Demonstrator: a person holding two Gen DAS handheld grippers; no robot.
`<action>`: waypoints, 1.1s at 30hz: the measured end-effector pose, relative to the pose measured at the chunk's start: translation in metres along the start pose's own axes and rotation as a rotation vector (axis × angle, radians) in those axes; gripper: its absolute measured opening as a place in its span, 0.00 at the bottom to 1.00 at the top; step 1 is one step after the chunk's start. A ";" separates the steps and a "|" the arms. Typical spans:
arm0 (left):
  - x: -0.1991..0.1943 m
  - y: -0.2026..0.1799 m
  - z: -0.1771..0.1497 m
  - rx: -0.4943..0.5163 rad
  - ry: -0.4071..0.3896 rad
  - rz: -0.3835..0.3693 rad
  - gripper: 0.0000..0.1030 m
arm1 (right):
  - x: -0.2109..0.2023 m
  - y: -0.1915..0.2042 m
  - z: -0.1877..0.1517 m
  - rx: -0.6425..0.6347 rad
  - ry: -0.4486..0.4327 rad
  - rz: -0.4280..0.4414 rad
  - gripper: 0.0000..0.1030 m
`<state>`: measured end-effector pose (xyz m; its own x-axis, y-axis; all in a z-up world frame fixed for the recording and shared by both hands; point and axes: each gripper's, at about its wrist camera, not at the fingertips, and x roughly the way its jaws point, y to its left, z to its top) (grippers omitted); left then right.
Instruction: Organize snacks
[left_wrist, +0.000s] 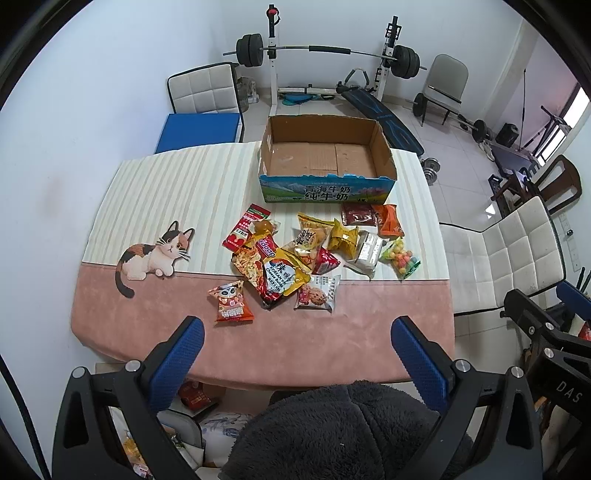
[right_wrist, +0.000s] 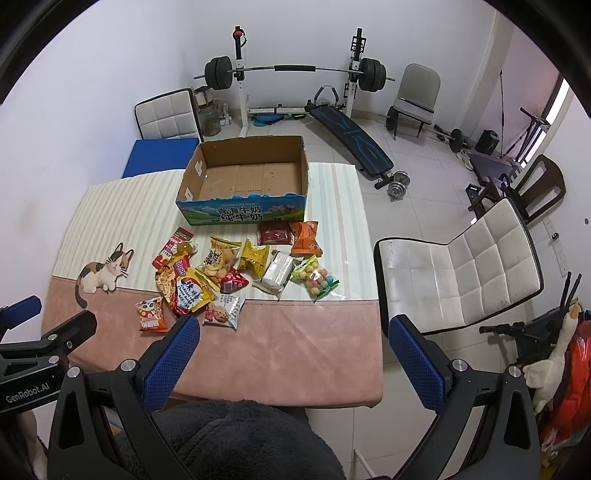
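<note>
A pile of snack packets (left_wrist: 295, 254) lies on the table's middle; it also shows in the right wrist view (right_wrist: 236, 273). It includes a cookie pack (left_wrist: 317, 293), a small orange packet (left_wrist: 231, 301) and a bag of coloured balls (left_wrist: 400, 256). An open cardboard box (left_wrist: 325, 155), empty inside, stands behind the pile, also in the right wrist view (right_wrist: 247, 177). My left gripper (left_wrist: 297, 334) is open and empty, above the table's near edge. My right gripper (right_wrist: 293, 336) is open and empty, near the table's front right.
The table wears a pink and striped cloth with a cat print (left_wrist: 151, 254). A white chair (right_wrist: 461, 266) stands right of the table, another (left_wrist: 203, 90) behind it with a blue pad. A barbell rack (left_wrist: 325, 51), bench and dumbbells stand on the floor behind.
</note>
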<state>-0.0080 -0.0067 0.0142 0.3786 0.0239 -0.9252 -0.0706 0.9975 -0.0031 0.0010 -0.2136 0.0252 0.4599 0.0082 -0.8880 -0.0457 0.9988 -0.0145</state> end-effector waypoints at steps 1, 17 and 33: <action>0.000 0.000 0.000 -0.001 -0.001 0.001 1.00 | 0.000 0.000 0.000 0.000 0.000 0.001 1.00; -0.001 0.001 0.001 -0.005 -0.006 0.002 1.00 | 0.000 0.000 0.002 0.001 -0.003 0.004 1.00; -0.001 0.001 0.002 -0.006 -0.003 0.000 1.00 | 0.002 0.003 0.003 0.000 -0.001 0.010 1.00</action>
<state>-0.0065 -0.0054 0.0162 0.3814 0.0238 -0.9241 -0.0757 0.9971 -0.0056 0.0045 -0.2108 0.0248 0.4605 0.0182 -0.8875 -0.0503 0.9987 -0.0057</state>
